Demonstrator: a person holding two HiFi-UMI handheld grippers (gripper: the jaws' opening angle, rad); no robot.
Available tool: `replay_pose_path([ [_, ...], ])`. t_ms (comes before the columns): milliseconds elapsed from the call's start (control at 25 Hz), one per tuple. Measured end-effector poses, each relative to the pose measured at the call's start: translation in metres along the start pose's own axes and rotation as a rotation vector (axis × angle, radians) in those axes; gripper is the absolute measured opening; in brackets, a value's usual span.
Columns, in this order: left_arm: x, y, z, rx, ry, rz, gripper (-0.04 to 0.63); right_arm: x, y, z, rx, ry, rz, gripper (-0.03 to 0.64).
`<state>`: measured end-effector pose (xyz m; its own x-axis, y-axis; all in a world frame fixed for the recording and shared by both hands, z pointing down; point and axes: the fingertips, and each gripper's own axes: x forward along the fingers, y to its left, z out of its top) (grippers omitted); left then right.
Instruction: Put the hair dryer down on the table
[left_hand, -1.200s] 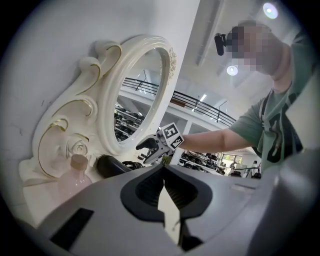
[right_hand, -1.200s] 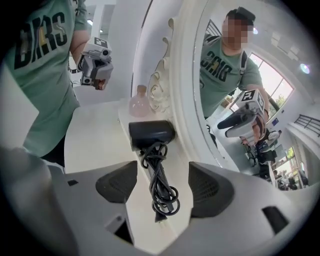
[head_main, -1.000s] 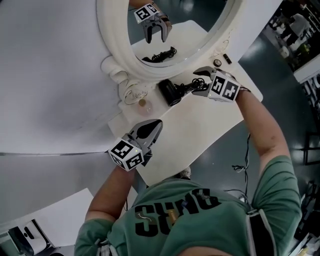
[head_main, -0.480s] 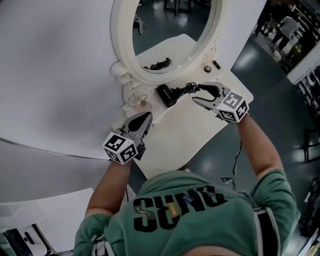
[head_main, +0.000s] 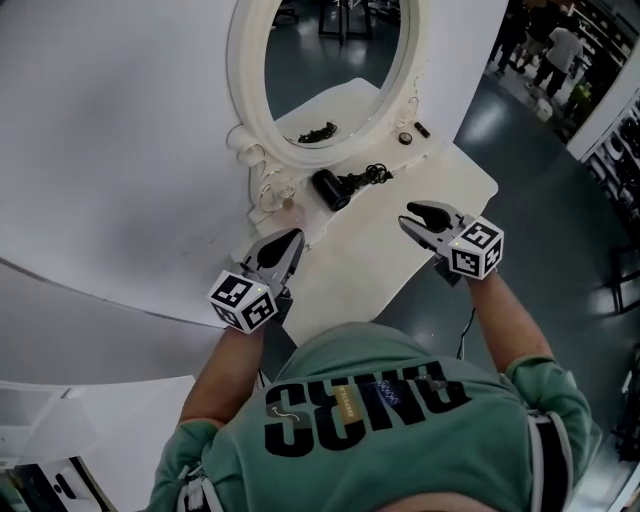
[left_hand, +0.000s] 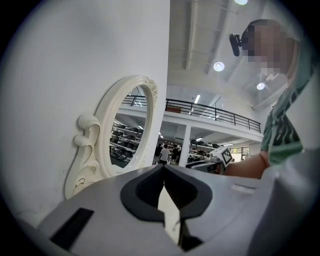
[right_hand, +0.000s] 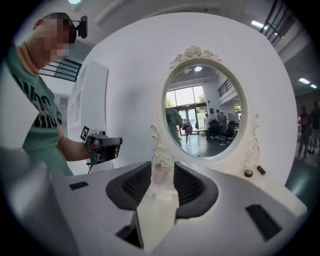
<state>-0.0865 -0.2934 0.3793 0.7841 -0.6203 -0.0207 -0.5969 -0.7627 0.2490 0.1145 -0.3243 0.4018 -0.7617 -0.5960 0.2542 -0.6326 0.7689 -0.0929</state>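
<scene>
The right gripper (head_main: 410, 216) hovers over the near right part of the table (head_main: 380, 262). Its jaws are partly apart and closing, with nothing between them; through the gap its own view shows only bare tabletop and a small bottle (head_main: 290, 204) far ahead. The left gripper (head_main: 292, 240) hangs off to its left. Its tips are pressed together and it holds nothing.

The hair dryer (head_main: 328, 189) lies on the table ahead of the right gripper and to its left, well apart from both grippers. Its black cord (head_main: 372, 176) is bunched just beside it, on the side nearer the right gripper. The dryer looks to be down and let go, so the step in hand is most likely getting clear of it.

To do that well, the right gripper should come straight back toward the body and stay above the tabletop, so the closing jaws do not catch a loop of cord and drag the dryer. The left gripper has the bottle just beyond its tips and should not swing forward.

Further out, the tabletop is white and mostly bare. An oval mirror (head_main: 340, 60) in a carved white frame stands at its far edge, with two small dark things (head_main: 405, 138) at its foot, ahead of the right gripper. A white wall (head_main: 120, 150) lies behind and to the left. To the right, past the table edge, are a dark floor (head_main: 560, 200) and people (head_main: 560, 45) in the distance.
</scene>
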Motion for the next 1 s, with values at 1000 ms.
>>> replay_pose_path([
  [1000,-0.033,-0.018,-0.022,-0.029,0.007,0.038,0.011,-0.032,0.024,-0.018,0.12,-0.105,-0.145,-0.006],
])
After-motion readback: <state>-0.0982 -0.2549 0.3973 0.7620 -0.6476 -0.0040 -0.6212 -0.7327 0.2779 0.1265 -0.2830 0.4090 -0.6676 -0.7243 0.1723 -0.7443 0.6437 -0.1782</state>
